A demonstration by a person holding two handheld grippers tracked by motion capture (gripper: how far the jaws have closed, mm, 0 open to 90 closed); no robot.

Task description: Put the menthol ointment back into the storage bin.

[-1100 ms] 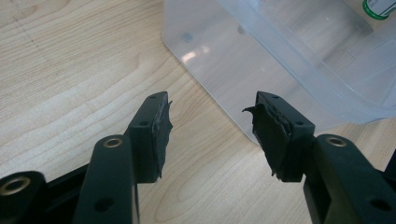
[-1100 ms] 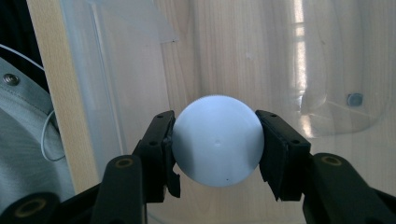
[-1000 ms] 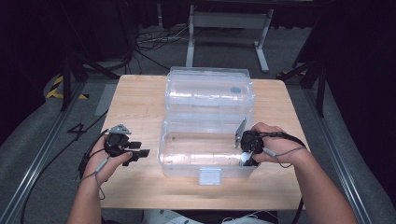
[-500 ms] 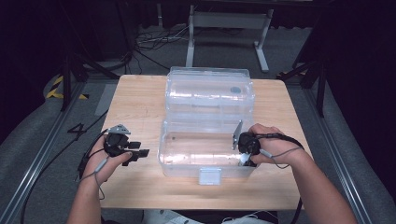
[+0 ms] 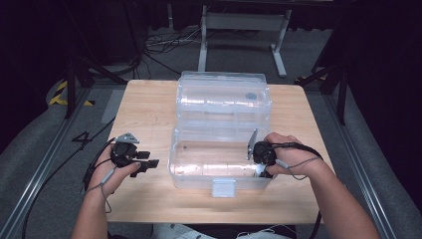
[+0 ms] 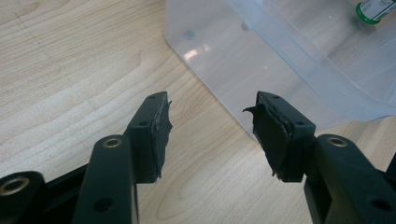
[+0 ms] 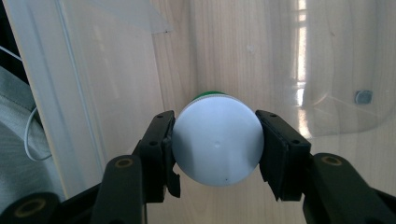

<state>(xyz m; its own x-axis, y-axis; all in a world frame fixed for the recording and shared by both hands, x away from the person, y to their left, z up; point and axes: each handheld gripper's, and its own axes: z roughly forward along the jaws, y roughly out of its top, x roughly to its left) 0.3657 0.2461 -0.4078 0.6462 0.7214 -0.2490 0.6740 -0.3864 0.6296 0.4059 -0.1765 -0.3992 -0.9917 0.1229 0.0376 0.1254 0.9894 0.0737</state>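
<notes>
A clear plastic box (image 5: 180, 149) stands open in the middle of the wooden table (image 5: 144, 109), its lid folded back. My right gripper (image 5: 259, 162) reaches down into the box's right end. In the right gripper view my right gripper (image 7: 215, 126) has both pads against the round white cap of a green bottle (image 7: 217, 149) that stands on the box floor. My left gripper (image 5: 151, 162) rests open just left of the box. In the left gripper view my left gripper (image 6: 210, 126) has bare wood between its pads, with the box corner (image 6: 261, 60) ahead and the green-labelled bottle (image 6: 373, 10) inside.
A white latch (image 5: 224, 188) hangs at the box's front wall. Bare tabletop lies left and right of the box. Dark stands, cables and a metal frame (image 5: 239, 22) sit on the floor beyond the far edge.
</notes>
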